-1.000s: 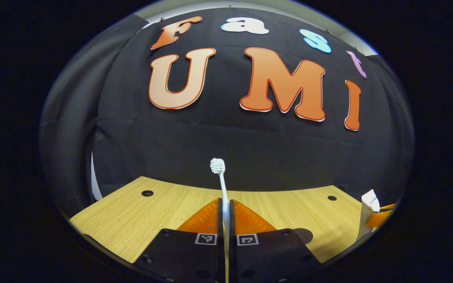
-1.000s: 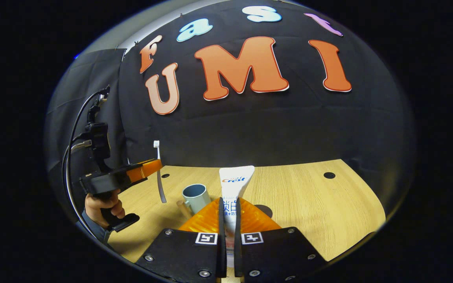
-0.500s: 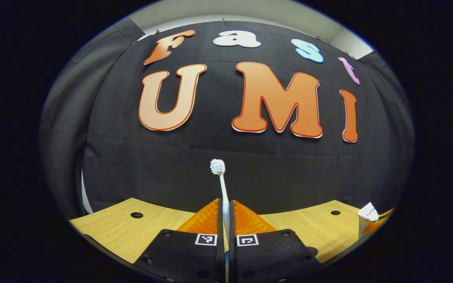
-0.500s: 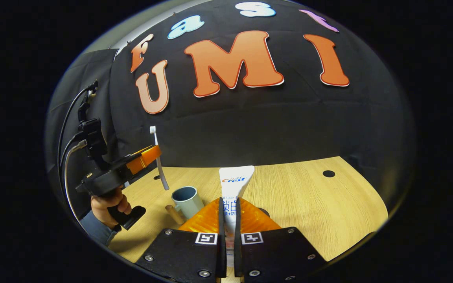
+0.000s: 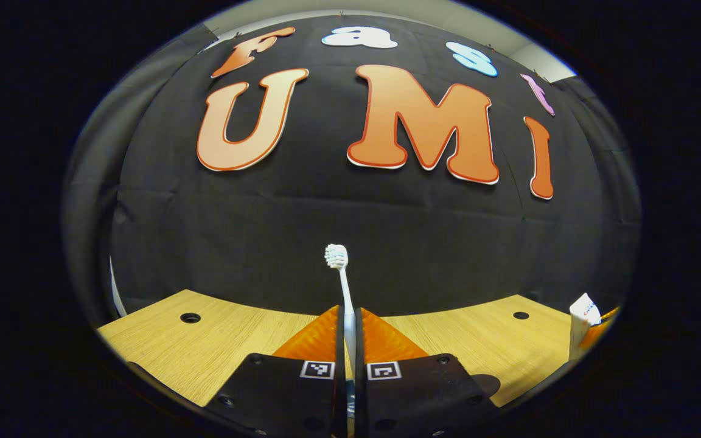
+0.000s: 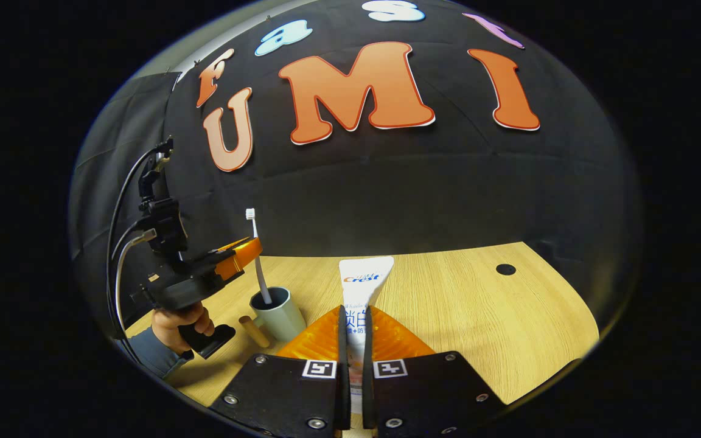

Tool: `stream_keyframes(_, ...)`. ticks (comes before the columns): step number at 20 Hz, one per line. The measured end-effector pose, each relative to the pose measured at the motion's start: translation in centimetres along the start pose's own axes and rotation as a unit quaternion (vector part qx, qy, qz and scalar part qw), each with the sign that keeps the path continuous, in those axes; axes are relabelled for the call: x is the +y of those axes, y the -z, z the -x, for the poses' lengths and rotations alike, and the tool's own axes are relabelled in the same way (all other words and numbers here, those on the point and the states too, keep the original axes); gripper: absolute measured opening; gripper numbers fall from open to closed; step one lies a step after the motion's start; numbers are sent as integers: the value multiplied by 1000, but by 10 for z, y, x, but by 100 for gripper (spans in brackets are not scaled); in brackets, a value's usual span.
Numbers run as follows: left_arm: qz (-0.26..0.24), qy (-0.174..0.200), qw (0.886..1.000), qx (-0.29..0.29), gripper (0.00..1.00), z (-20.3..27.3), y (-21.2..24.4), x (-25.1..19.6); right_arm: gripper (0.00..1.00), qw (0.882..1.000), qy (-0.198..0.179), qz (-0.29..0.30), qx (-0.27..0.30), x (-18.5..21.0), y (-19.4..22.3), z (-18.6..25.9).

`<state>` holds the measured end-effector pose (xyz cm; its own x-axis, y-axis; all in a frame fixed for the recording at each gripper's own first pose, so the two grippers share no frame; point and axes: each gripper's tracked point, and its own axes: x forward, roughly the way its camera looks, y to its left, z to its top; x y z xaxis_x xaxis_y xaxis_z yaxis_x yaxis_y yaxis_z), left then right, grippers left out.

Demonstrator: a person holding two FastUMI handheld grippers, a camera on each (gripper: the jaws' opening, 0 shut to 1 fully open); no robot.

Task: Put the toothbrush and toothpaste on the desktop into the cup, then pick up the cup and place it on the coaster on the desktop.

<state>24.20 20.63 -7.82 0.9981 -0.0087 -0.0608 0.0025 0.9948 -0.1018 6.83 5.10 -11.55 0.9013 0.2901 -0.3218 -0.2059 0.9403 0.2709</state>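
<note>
Toothbrush (image 6: 257, 255) upright, pinched in our left gripper (image 6: 242, 255), its lower end dipping inside the cup (image 6: 276, 313) rim. Toothpaste (image 6: 359, 289) pinched upright in our right gripper (image 6: 353, 328). Desktop (image 6: 478, 310) lies open toward its right edge.

The white toothbrush (image 6: 258, 261) stands nearly upright, bristles on top, its lower end dipped into the mouth of the pale grey-green cup (image 6: 276, 314) — a mug with a wooden handle (image 6: 254, 330), standing upright on the wooden desktop (image 6: 478, 316). The white toothpaste (image 6: 361, 292) tube is held upright off the desktop, crimped flat end uppermost — just right of the cup.
</note>
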Motion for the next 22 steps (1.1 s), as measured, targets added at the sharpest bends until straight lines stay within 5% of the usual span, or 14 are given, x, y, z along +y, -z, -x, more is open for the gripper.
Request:
stream_keyframes(16, -8, 22, 993, 115, 10, 14, 55, -5, 8, 1000, 4, -3, 2, 3, -3, 4)
stream_keyframes(20, 2, 30, 991, 133, 29, 28, 57, 0, 7, 1000, 3, -7, -8, 6, -10, 7)
stream_keyframes(22, 12, 36, 990, 133, 46, 39, 50, 2, 7, 1000, 1, -6, -10, 9, -10, 8)
